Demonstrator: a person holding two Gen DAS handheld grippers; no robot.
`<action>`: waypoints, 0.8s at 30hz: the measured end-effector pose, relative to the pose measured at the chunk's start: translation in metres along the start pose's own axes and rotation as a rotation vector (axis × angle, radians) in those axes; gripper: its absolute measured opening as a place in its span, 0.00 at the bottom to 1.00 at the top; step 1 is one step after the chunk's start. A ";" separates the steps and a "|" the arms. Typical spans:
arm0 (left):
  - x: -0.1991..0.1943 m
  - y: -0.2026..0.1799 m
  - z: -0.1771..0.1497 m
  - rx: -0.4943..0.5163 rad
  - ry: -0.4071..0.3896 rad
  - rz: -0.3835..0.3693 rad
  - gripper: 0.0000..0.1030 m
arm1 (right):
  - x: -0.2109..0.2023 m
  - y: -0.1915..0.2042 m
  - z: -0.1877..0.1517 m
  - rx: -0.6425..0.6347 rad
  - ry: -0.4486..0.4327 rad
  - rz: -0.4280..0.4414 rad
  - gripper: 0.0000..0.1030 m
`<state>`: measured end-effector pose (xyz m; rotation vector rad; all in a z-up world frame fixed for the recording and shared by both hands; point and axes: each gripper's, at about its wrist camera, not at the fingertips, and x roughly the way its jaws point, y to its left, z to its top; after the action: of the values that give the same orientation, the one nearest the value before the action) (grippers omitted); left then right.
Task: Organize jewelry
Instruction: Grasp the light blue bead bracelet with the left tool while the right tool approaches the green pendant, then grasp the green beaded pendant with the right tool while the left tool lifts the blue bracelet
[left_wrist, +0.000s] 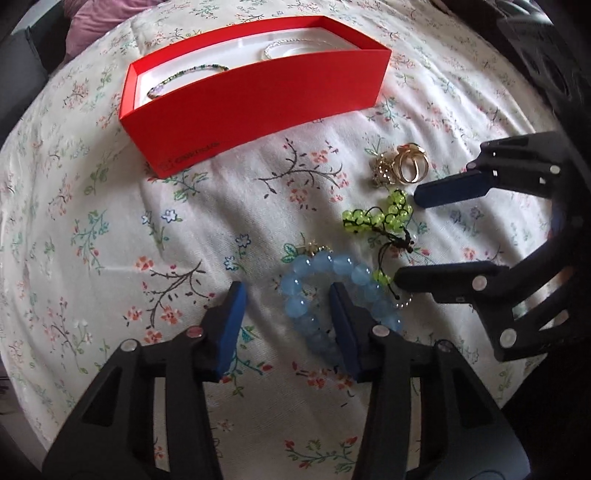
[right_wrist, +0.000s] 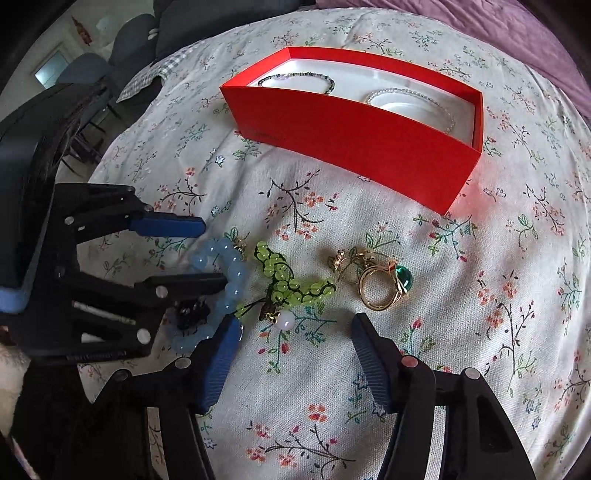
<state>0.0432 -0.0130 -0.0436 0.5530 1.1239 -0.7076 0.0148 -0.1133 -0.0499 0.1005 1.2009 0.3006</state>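
A pale blue bead bracelet (left_wrist: 295, 284) (right_wrist: 236, 275) lies on the floral cloth. My left gripper (left_wrist: 286, 295) (right_wrist: 214, 254) is open astride one side of it, with one finger inside the loop and neither pad pressing. Right beside it lies a lime green bead bracelet (left_wrist: 369, 218) (right_wrist: 280, 273) on black cord, with a white bead. My right gripper (left_wrist: 408, 236) (right_wrist: 295, 323) stands open around its corded end, pads apart from it. The red box (left_wrist: 258, 96) (right_wrist: 351, 140) behind holds a dark bead bracelet (left_wrist: 188, 74) (right_wrist: 295, 79) and a pearly one (left_wrist: 295, 46) (right_wrist: 406, 94).
Gold rings (left_wrist: 406, 166) (right_wrist: 380, 288), one with a green stone, lie in a small heap beyond the green bracelet. The flowered sheet (left_wrist: 110, 258) covers the whole surface. Purple fabric (right_wrist: 480, 18) lies past its far edge, and chairs (right_wrist: 122, 48) stand beyond.
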 end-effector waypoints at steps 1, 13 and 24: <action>0.001 -0.001 0.001 -0.002 0.000 0.007 0.47 | 0.001 0.000 0.001 -0.002 -0.005 -0.004 0.60; -0.002 0.008 -0.009 -0.057 -0.067 0.063 0.33 | 0.017 0.018 0.010 -0.028 -0.095 -0.097 0.47; -0.002 0.008 -0.006 -0.133 -0.155 0.145 0.13 | 0.022 0.026 0.018 -0.072 -0.153 -0.129 0.12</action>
<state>0.0445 -0.0032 -0.0434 0.4536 0.9679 -0.5369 0.0337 -0.0810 -0.0572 -0.0164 1.0389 0.2186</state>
